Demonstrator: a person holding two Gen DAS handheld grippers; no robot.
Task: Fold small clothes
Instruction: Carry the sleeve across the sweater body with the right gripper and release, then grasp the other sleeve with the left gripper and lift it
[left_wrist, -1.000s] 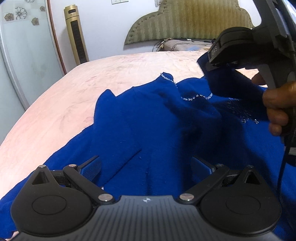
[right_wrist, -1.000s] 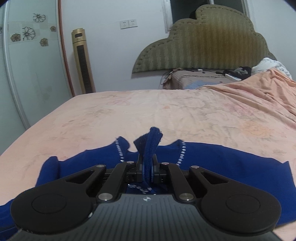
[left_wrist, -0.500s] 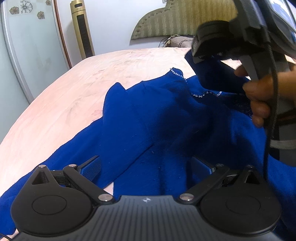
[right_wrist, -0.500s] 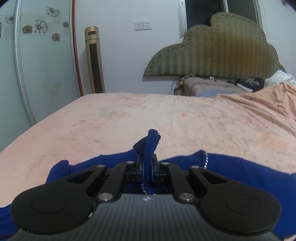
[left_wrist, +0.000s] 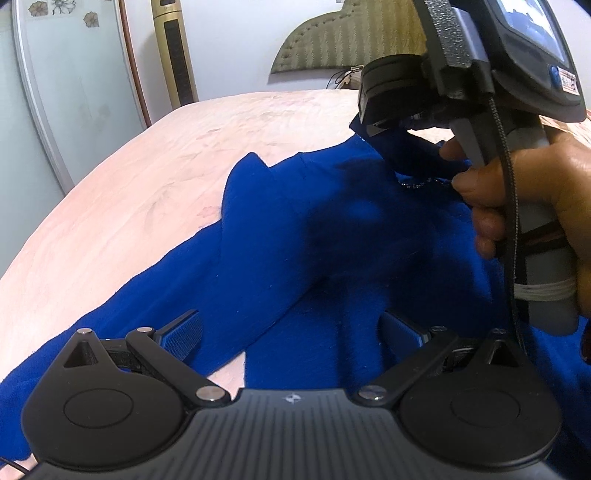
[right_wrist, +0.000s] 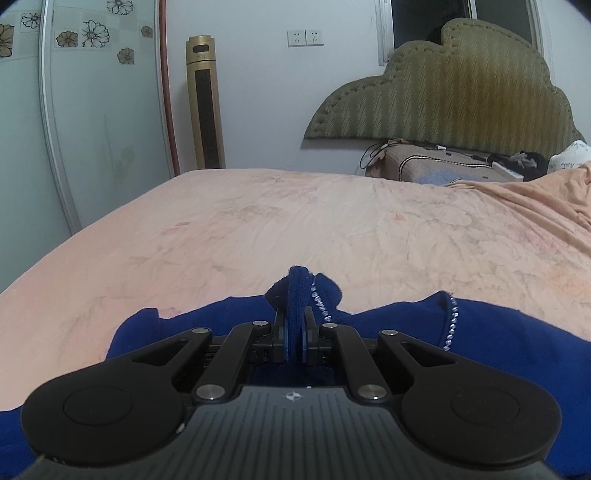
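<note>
A royal-blue knit top (left_wrist: 295, 229) with a rhinestone-trimmed neckline lies spread on the pink bedsheet (left_wrist: 147, 177). My left gripper (left_wrist: 291, 332) hovers low over its near part, jaws wide open, nothing between the blue pads. In the right wrist view my right gripper (right_wrist: 294, 332) is shut on a bunched fold of the blue top (right_wrist: 299, 291), lifted a little off the bed; rhinestone trim (right_wrist: 451, 321) runs beside it. The left wrist view shows that same right gripper body (left_wrist: 402, 92) at upper right, held by a person's hand (left_wrist: 524, 199), with cloth hanging from it.
A padded olive headboard (right_wrist: 447, 92) and a pillow (right_wrist: 439, 166) stand at the far end of the bed. A gold tower fan (right_wrist: 205, 103) and a glass sliding door (right_wrist: 99, 122) are at the left. Rumpled pink bedding (right_wrist: 546, 206) rises at the right.
My right gripper has carried its pinched fold leftward across the top, looming nearer and higher in the left wrist view. The left gripper stays open over the cloth.
</note>
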